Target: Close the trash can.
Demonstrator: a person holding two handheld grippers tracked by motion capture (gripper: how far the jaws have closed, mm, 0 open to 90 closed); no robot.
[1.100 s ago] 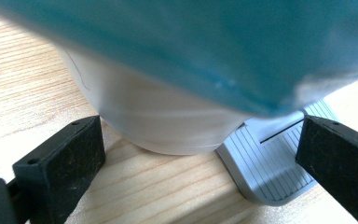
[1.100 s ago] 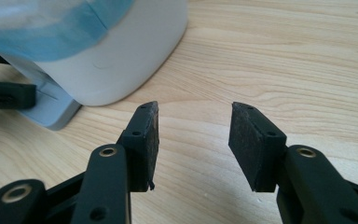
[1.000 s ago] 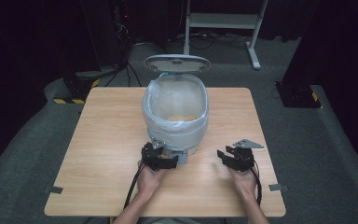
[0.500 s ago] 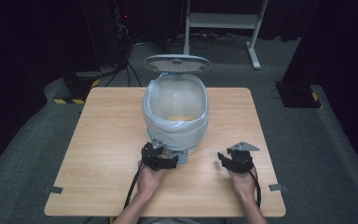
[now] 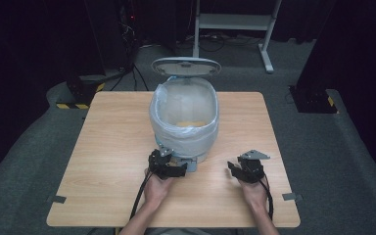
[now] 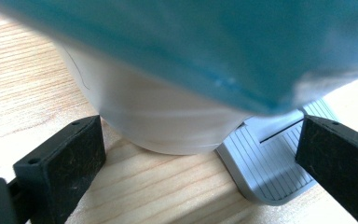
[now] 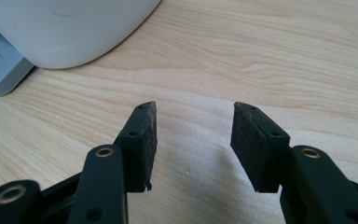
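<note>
Plastic, smooth and white, forms the oval pedal bin (image 5: pixel 185 128), lined with a crinkled translucent bag; its lid (image 5: pixel 186 66) stands raised, and it sits mid-table toward the far edge. My left gripper (image 6: pixel 200 154) spreads wide around the bin's base and ribbed grey pedal (image 6: pixel 270 161). My right gripper (image 7: pixel 193 140), moderately parted, holds nothing above the pale wood-grain table (image 5: pixel 112 147) near its front edge. Grey carpet surrounds us.

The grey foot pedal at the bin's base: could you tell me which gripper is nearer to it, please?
Left. The left gripper sits right at the foot pedal, its open jaws either side of the bin's base. The right gripper rests open on the bare table, off to the pedal's right.
</note>
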